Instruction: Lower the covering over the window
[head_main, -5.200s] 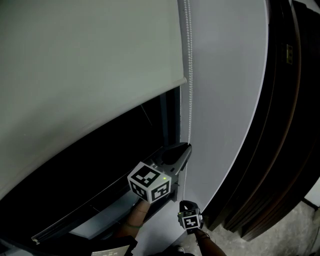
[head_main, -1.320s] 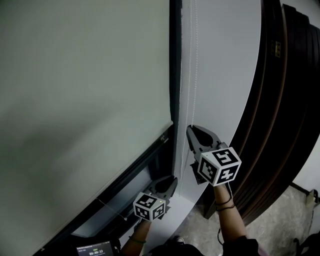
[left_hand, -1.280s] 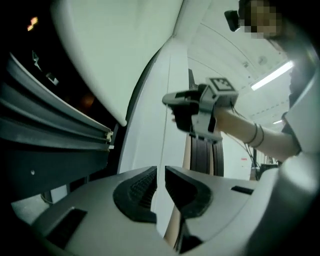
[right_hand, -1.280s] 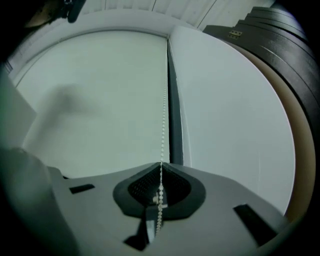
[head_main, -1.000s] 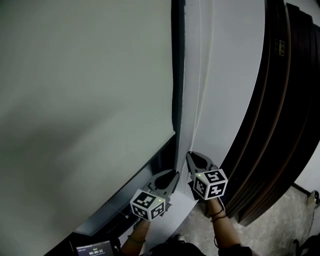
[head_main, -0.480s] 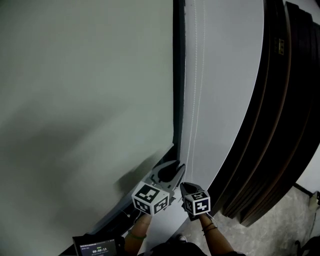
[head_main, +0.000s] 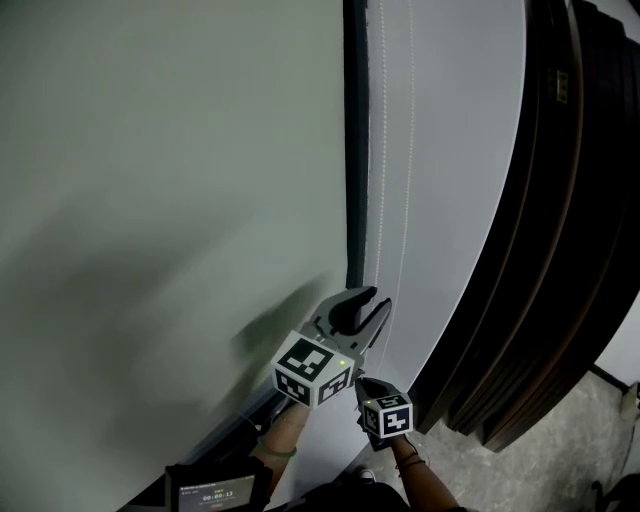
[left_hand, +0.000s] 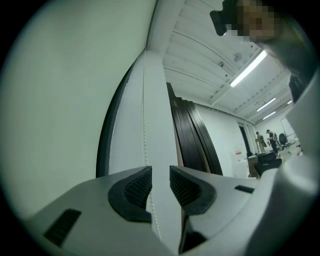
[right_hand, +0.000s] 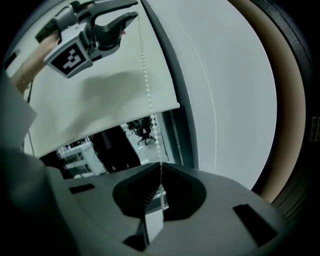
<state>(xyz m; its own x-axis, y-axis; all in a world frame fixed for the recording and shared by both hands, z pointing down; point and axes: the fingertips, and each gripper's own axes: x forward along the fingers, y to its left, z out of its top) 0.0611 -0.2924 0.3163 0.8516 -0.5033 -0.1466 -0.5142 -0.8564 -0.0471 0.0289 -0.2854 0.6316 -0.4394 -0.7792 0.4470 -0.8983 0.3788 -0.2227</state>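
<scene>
The pale roller blind (head_main: 170, 200) hangs over nearly all of the window; in the right gripper view its bottom bar (right_hand: 150, 111) ends above a dark strip of glass (right_hand: 115, 147). The white bead chain (head_main: 381, 150) runs down the wall beside the frame. My left gripper (head_main: 372, 302) is raised beside the chain, and its jaws have just been opening: the chain (left_hand: 145, 145) passes between the pads untouched, so my left gripper (left_hand: 160, 184) is open. Lower down, my right gripper (head_main: 366, 388) is shut on the chain (right_hand: 156, 135), which is pinched at the tips of the right gripper (right_hand: 159, 171).
A dark window frame (head_main: 353, 150) borders the blind. To the right comes white wall (head_main: 460, 150), then tall dark curved panels (head_main: 570, 200). A small screen (head_main: 215, 492) shows at the bottom edge. Through the glass, office chairs (right_hand: 142, 132) are visible.
The blind has come down over the window. My right gripper has dropped with the chain to below the left one. The left gripper has risen along the chain and its jaws have parted.
</scene>
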